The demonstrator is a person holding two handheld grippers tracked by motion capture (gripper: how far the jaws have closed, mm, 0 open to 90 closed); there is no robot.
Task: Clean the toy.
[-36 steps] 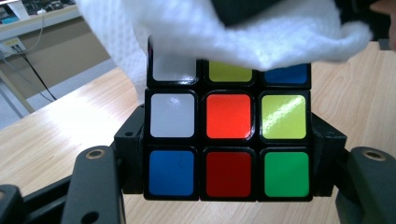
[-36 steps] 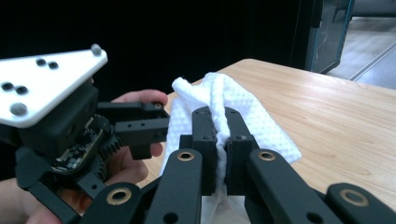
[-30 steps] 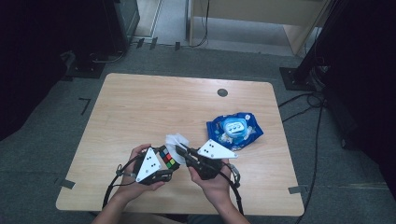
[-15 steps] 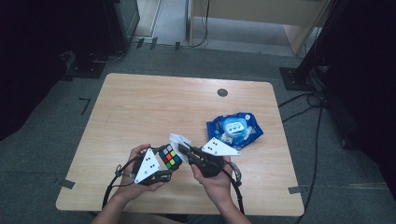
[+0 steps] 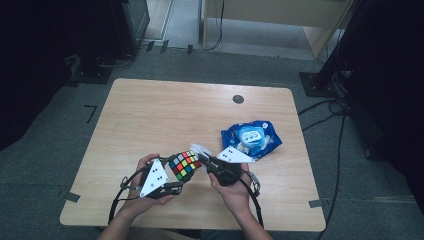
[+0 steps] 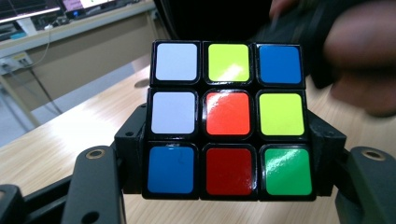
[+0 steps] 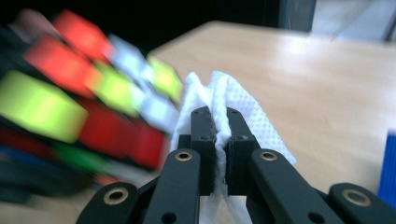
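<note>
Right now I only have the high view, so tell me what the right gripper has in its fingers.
Observer: The right gripper is shut on a white wipe, pinched between both fingers.
Operator: How is the cube held?
Observer: The left gripper clamps the cube at its bottom layer, one finger on each side.
Operator: Which colour is the centre facing that camera?
Observer: Orange-red, with white to its left and yellow to its right.
</note>
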